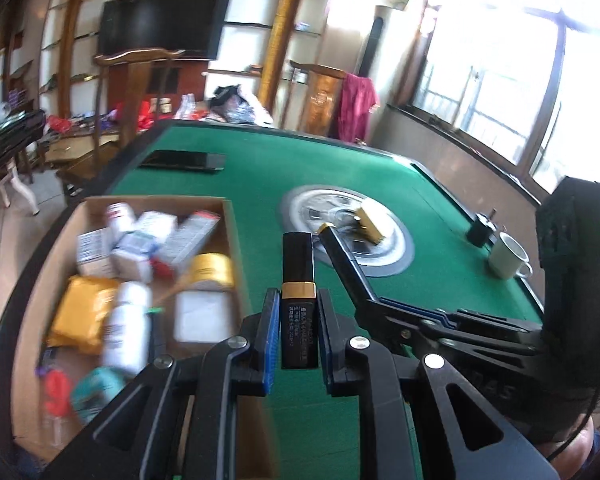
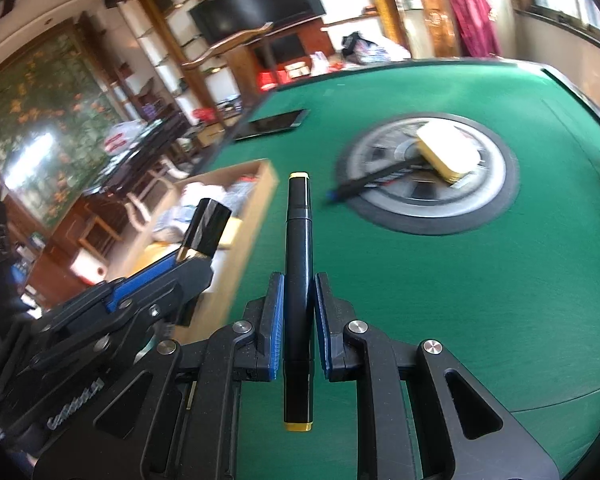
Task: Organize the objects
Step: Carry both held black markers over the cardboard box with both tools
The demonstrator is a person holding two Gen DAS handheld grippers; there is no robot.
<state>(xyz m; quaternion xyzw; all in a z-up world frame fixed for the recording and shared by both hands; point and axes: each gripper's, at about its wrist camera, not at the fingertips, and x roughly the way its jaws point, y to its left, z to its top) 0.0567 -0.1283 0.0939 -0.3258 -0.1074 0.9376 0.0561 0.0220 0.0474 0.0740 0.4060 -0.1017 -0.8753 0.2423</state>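
My left gripper [image 1: 299, 330] is clamped on a black lipstick [image 1: 298, 300] with a gold band, pads gripping its lower half, cap end pointing forward over the felt. It looks light, rigid and glossy, so I judge it could slide in the pads if I swing fast; the grip near the band seems about right.

My right gripper [image 2: 299, 326] is clamped on a slim black pen [image 2: 299, 280] with gold ends, held near its middle, well balanced. It is stiff and light, but round and slick.

Just left of the lipstick sits the box [image 1: 230, 248], already crowded with packets and bottles; its near wall is an edge to clear, and free space inside is scarce.

Ahead, the table [image 1: 260, 184] is open. Farther on lie a gold case [image 1: 374, 222] on the centre disc, a mug [image 1: 508, 256] near the right rim, and a phone [image 1: 182, 160].
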